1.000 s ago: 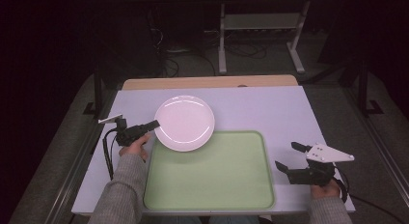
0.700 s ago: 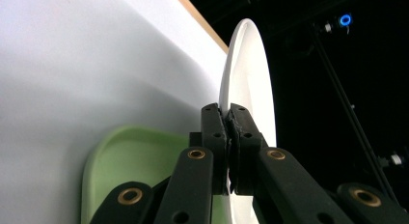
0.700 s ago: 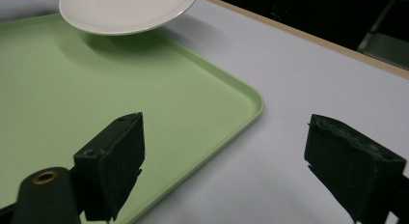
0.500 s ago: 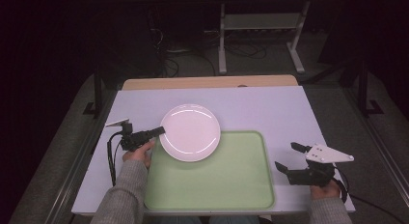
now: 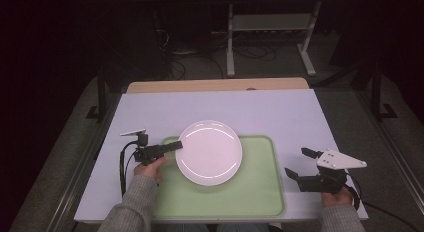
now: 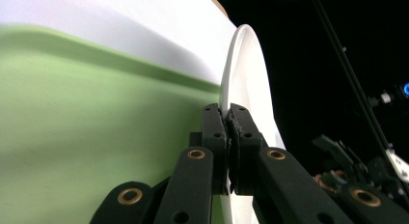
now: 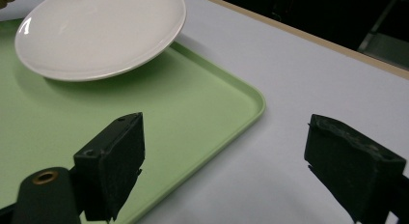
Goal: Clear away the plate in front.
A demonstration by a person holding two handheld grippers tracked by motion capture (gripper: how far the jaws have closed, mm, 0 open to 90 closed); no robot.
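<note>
The left gripper [image 5: 177, 145] is clamped on the rim of the white plate [image 5: 209, 152], held over the green tray [image 5: 260, 192] at frame centre, so lowering comes next, while the right gripper [image 5: 300, 163] at lower right gapes empty.

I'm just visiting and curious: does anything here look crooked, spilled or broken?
Nothing spilled or broken. The round white plate sits tilted above the green plastic tray, pinched at its rim by the left hand-held gripper, with one edge overhanging the tray's far rim.
</note>
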